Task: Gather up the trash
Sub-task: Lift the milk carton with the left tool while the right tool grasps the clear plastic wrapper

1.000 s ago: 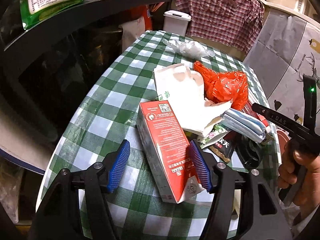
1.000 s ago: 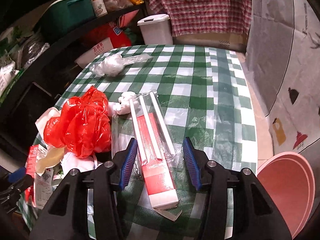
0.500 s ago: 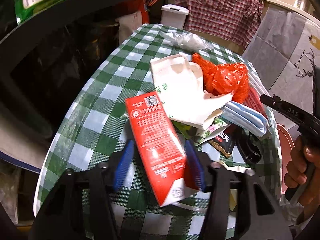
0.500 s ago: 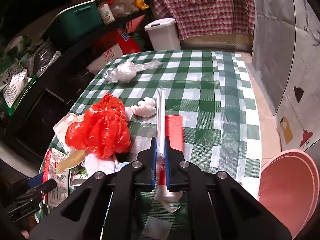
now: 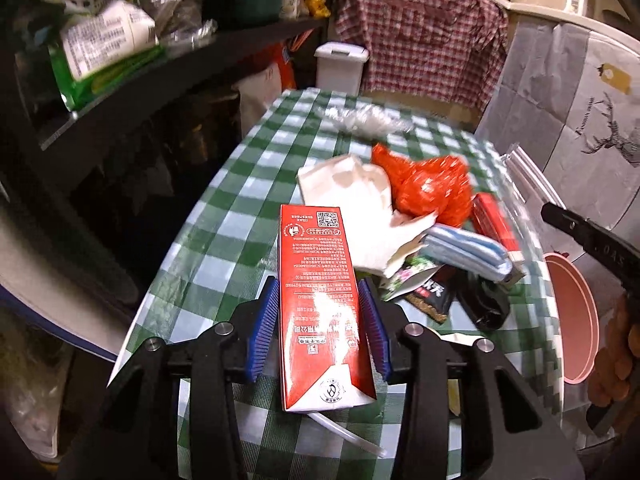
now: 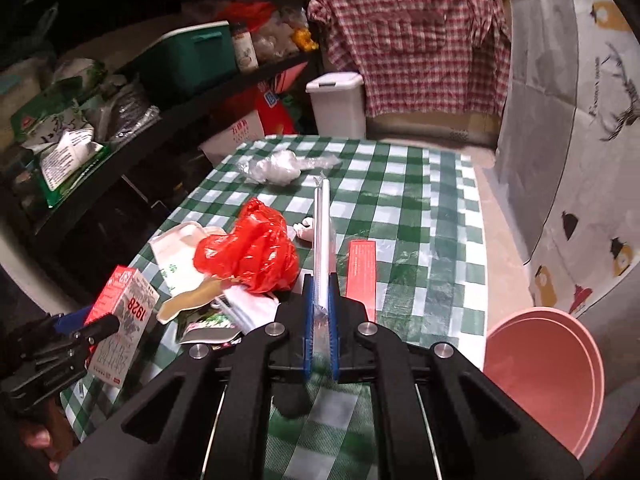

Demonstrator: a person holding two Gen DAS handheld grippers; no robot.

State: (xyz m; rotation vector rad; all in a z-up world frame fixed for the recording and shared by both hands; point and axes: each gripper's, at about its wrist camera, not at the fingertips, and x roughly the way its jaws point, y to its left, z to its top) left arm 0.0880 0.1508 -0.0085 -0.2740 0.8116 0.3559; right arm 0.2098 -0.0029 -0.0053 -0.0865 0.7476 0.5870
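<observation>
Left gripper [image 5: 319,322] first: I've got it clamped on the red carton [image 5: 320,300], blue pads pressed to both long sides, and the carton sits lifted off the checked tablecloth [image 5: 208,264] with its white folded end nearest me at 6 o'clock. A clear straw [image 5: 346,432] dangles under that end.

Right gripper [image 6: 319,320] is pinched tight on a clear plastic pack of white tubes [image 6: 322,236], which stands on edge and sticks straight out toward 12 o'clock. The pack's red card end [image 6: 361,274] hangs just at 1 o'clock of the pads.

Out from there, in the right wrist view, the crumpled red plastic bag [image 6: 250,256] sits at 10 o'clock, touching a white paper bag [image 6: 176,248] further left. Past it at 11 o'clock is a wad of clear plastic [image 6: 276,168], well apart, and a small white crumpled bit [image 6: 306,230] peeks out just left of the tubes. A folded blue-and-white cloth [image 5: 466,252] and some dark snack wrappers [image 5: 430,292] lie at 2 o'clock of my left one. The pink basin [image 6: 548,376] sits off the table edge at 4 o'clock in the right view. A white lidded bin [image 6: 338,104] stands beyond the table's far end.
</observation>
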